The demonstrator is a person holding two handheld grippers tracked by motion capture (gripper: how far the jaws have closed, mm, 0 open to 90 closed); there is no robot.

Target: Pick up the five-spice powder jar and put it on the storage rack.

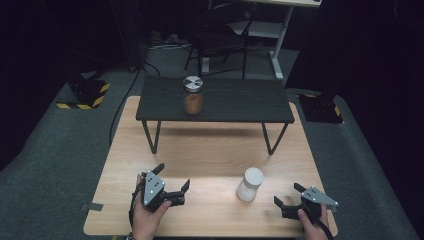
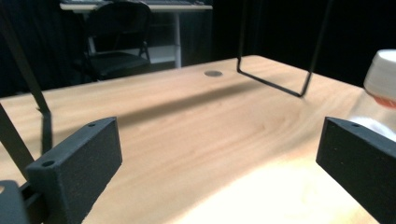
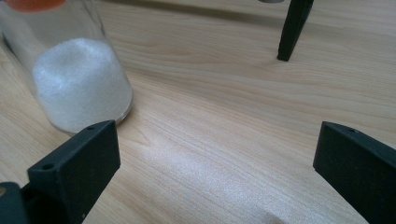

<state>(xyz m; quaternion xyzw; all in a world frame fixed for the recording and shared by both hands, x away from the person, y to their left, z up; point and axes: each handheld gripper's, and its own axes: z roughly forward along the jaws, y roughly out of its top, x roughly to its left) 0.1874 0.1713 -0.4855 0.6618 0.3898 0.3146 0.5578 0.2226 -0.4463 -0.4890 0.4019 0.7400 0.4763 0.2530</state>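
Two grippers: both rested low over the near edge of the table (image 1: pixel 210 150), nothing held in either.
Left gripper (image 1: pixel 172 184): jaws spread wide, empty, aimed right toward the jar; in its own view, left gripper (image 2: pixel 219 158) framed bare wood, with the jar's white cap at the right edge.
Shelf (image 1: pixel 215 102): dark, on thin wire legs, standing on the far half of the table; a brown-filled jar with a metal lid (image 1: pixel 193 95) stood upright on it, well apart from both grippers.
Jar (image 1: pixel 249 184): upright on the table, between the two grippers and nearer the right one, touching neither. Clear wall, white cap, white grainy fill. In the right gripper view the jar (image 3: pixel 79 79) stood just beyond the left jaw, outside the gap.
Right gripper (image 1: pixel 290 196): jaws spread wide, empty, pointed left toward the jar; right gripper (image 3: pixel 217 158) had bare table between its jaws.
Handling, judged: rigid wall, likely glass or hard plastic, so smooth and apt to slip; moderately weighted by the fill, with the load sitting low. Breakable if dropped or tipped.
Hold point, judged: across the straight wall at mid-height, below the cap, jaws square to the sides. The cap looked a poorer hold, as it might turn or lift off.
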